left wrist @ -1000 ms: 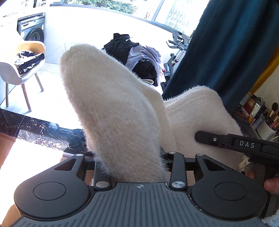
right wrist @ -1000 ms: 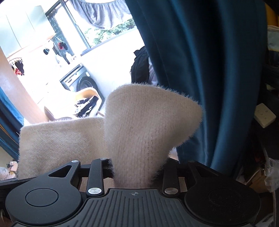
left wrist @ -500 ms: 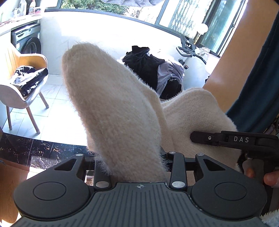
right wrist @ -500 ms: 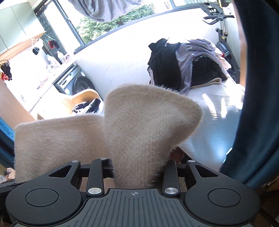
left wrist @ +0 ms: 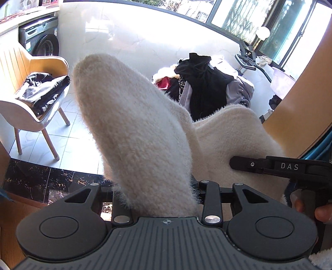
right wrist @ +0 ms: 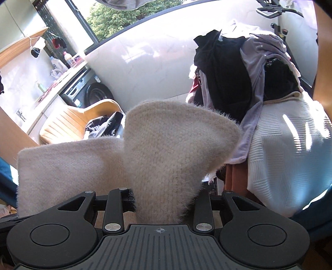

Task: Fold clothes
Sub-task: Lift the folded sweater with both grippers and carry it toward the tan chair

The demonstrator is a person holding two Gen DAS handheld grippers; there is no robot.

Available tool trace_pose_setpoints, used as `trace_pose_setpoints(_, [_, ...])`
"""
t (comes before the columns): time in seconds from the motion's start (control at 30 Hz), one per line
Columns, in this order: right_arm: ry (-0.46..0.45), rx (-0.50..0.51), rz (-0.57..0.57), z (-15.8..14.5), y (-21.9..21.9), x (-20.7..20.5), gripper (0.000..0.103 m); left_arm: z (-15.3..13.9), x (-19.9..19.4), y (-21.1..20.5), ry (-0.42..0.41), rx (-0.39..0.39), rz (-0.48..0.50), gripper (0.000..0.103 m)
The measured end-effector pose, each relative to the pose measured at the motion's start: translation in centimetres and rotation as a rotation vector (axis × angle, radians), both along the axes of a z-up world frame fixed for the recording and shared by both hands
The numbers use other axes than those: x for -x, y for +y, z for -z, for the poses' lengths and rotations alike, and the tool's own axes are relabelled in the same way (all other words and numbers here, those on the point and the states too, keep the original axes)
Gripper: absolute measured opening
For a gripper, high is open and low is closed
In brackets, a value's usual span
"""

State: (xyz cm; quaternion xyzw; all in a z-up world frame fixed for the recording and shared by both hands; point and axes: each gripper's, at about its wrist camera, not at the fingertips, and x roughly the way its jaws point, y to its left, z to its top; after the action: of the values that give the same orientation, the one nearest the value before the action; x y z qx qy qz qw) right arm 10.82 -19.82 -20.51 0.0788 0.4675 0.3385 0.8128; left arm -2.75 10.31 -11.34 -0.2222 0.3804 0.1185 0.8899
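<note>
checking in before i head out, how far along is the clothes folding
Done: dark folded clothes lie on the tan chair. In hand: the fuzzy cream sweater is clamped in both the left gripper and the right gripper, held in the air. Left: the mixed heap of black and lilac clothes looks unfolded.

We are in a home, in a sunlit laundry balcony closed in by large windows (left wrist: 244,16) with trees outside. A front-loading washing machine (left wrist: 41,39) sits under a surface (right wrist: 62,76) crowded with bottles, a tan chair (left wrist: 31,83) holds dark folded garments, and a heap of unsorted clothes (right wrist: 238,68) lies beside a white textured cover (right wrist: 286,155). We also see pale floor tiles (left wrist: 72,141), an exercise bike (left wrist: 247,60) near the glass, and a grey garment (right wrist: 122,3) hanging overhead.
</note>
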Motion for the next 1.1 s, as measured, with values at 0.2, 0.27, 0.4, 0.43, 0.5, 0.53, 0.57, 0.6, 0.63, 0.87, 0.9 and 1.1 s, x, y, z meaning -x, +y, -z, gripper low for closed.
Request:
trace_pose_setpoints(0.2, [0.036, -0.054, -0.036, 0.7, 7.0, -8.2, 0.029, -0.8, -6.3, 6.4, 0.019, -0.012, -0.063, 0.037])
trace_pose_setpoints(0.27, [0.04, -0.075, -0.05, 0.3, 8.8, -11.3, 0.029, -1.4, -9.1, 8.4, 0.024, -0.016, -0.086, 0.037])
trace_pose_setpoints(0.4, [0.015, -0.091, -0.083, -1.1, 12.1, -17.4, 0.029, -2.1, -14.0, 11.0, 0.004, -0.017, -0.11, 0.037])
trace_pose_setpoints(0.43, [0.007, -0.095, -0.088, -1.4, 12.7, -18.9, 0.029, -2.3, -15.1, 11.4, -0.004, -0.026, -0.111, 0.037])
trace_pose_setpoints(0.5, [-0.005, -0.102, -0.097, -1.7, 13.8, -21.8, 0.029, -2.4, -16.8, 12.4, -0.011, -0.034, -0.118, 0.037])
trace_pose_setpoints(0.53, [-0.009, -0.102, -0.099, -1.8, 14.3, -23.2, 0.029, -2.4, -17.7, 12.8, -0.013, -0.033, -0.123, 0.037])
trace_pose_setpoints(0.57, [-0.011, -0.1, -0.1, -1.9, 14.7, -24.4, 0.029, -2.4, -18.5, 13.3, -0.015, -0.033, -0.128, 0.037])
trace_pose_setpoints(0.6, [-0.012, -0.099, -0.102, -1.9, 15.2, -25.4, 0.029, -2.3, -19.1, 13.8, -0.015, -0.028, -0.134, 0.037])
trace_pose_setpoints(0.63, [-0.014, -0.098, -0.104, -1.9, 15.7, -26.4, 0.029, -2.2, -19.8, 14.3, -0.015, -0.023, -0.141, 0.037])
trace_pose_setpoints(0.87, [-0.024, -0.064, -0.105, -1.5, 18.8, -31.4, 0.029, -0.8, -23.5, 17.7, -0.008, 0.013, -0.138, 0.037])
trace_pose_setpoints(0.9, [-0.024, -0.055, -0.101, -1.3, 19.3, -31.8, 0.029, -0.5, -24.0, 18.2, -0.006, 0.022, -0.134, 0.037])
trace_pose_setpoints(1.1, [-0.037, -0.004, -0.083, -0.3, 23.3, -33.4, 0.029, 1.4, -26.4, 22.7, -0.008, 0.071, -0.093, 0.037])
